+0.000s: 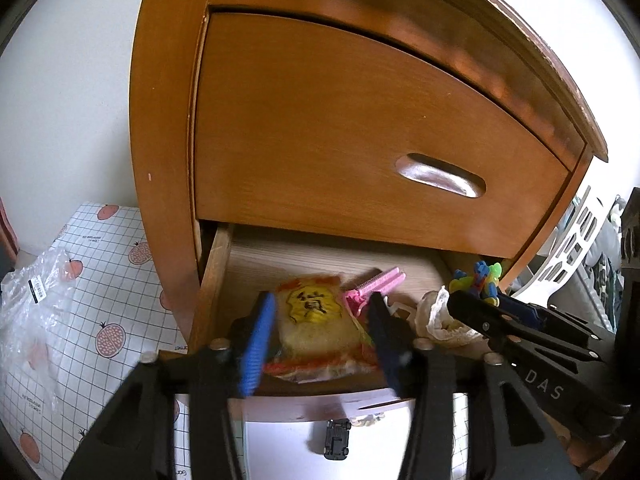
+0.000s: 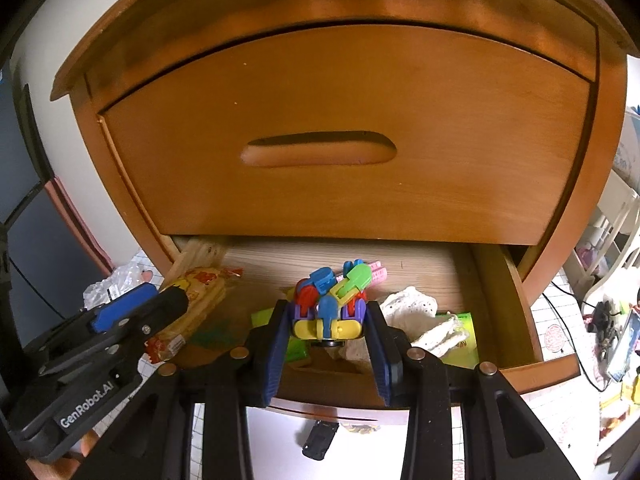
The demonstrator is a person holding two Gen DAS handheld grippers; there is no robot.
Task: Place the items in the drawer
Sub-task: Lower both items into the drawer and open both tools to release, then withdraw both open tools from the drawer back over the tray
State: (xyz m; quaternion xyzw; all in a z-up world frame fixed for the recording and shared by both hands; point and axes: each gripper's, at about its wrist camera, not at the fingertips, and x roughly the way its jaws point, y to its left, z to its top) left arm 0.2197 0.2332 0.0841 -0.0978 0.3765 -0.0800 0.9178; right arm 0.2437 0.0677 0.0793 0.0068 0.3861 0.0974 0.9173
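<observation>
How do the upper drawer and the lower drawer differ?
The upper drawer is shut; the lower drawer is pulled open. The upper drawer shows its front and slot handle; the lower drawer shows its inside, with a snack pack, a toy and a cloth. Both are brown wood in one cabinet.

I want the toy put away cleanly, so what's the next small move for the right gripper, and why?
Probably lower it a little, then open. The right gripper holds the colourful toy over the open drawer, above the white cloth, and the left gripper stands open around the snack packet.
</observation>
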